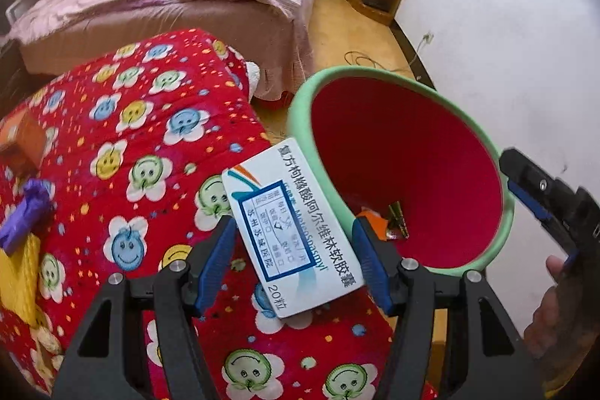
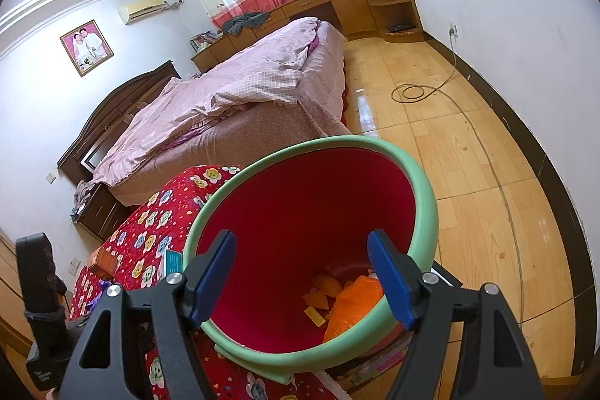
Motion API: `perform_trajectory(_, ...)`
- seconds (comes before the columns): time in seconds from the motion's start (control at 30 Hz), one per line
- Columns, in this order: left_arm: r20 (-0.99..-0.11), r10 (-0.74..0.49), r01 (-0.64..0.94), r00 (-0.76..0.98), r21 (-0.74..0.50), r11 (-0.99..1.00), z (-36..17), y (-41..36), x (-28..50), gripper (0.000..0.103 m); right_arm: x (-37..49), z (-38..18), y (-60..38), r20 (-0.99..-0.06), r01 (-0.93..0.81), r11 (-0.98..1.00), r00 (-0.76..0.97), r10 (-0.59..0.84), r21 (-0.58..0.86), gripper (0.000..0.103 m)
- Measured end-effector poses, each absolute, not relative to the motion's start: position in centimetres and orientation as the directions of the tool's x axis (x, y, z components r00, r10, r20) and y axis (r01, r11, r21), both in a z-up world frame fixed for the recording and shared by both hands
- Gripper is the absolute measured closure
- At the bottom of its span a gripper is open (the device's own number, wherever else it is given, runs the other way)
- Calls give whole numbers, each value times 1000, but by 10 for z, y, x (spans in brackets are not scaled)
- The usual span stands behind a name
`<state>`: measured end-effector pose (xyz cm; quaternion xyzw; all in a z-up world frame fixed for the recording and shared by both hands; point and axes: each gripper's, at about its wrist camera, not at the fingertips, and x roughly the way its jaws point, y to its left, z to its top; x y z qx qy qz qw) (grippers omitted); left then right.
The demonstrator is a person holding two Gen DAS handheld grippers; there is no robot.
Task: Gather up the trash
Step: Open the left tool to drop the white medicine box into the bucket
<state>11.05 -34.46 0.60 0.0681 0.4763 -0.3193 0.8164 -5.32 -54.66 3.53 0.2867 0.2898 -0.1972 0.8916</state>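
A white medicine box (image 1: 296,231) is seen lying between the left gripper (image 1: 296,261)'s parted jaws at the red quilt (image 1: 123,122)'s edge, long axis slanting toward the adjacent bin (image 1: 311,152); the right gripper (image 2: 300,278) is held open over it, empty.

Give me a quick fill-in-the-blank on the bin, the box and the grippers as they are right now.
1. The bin has a green rim and a ____ inside.
2. The white medicine box lies between the fingers of the ____ gripper.
3. The box rests on a red quilt printed with smiling ____.
4. The right gripper holds ____.

Missing words: red; left; flowers; nothing
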Motion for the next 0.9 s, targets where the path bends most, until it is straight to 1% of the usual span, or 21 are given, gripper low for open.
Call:
perform_trajectory(0.13,-840,-420,541,344,-188,819,-2,-338,118,39,-54,34,-546,-632,516,757,754,-180,400,28)
perform_trajectory(0.2,-844,-427,522,325,-217,825,-7,-335,122,39,-55,33,-545,-632,513,758,755,-176,402,28)
perform_trajectory(0.23,-839,-433,520,329,-222,825,-7,-333,122,42,-55,33,-545,-632,512,759,755,-174,402,28)
perform_trajectory(0.27,-835,-436,522,336,-220,824,-6,-332,121,49,-55,32,-545,-633,512,759,755,-173,403,28)
perform_trajectory(0.4,-823,-451,526,345,-229,819,-2,-330,120,49,-55,33,-545,-631,513,757,756,-174,405,28)
perform_trajectory(0.53,-777,-490,542,396,-233,808,17,-325,112,49,-58,34,-543,-626,511,757,760,-177,406,28)
perform_trajectory(0.63,-754,-520,572,401,-237,785,29,-330,109,49,-59,35,-544,-621,510,756,763,-179,409,28)
perform_trajectory(0.9,-744,-564,657,358,-229,719,36,-370,104,49,-65,36,-546,-619,524,746,761,-193,412,28)
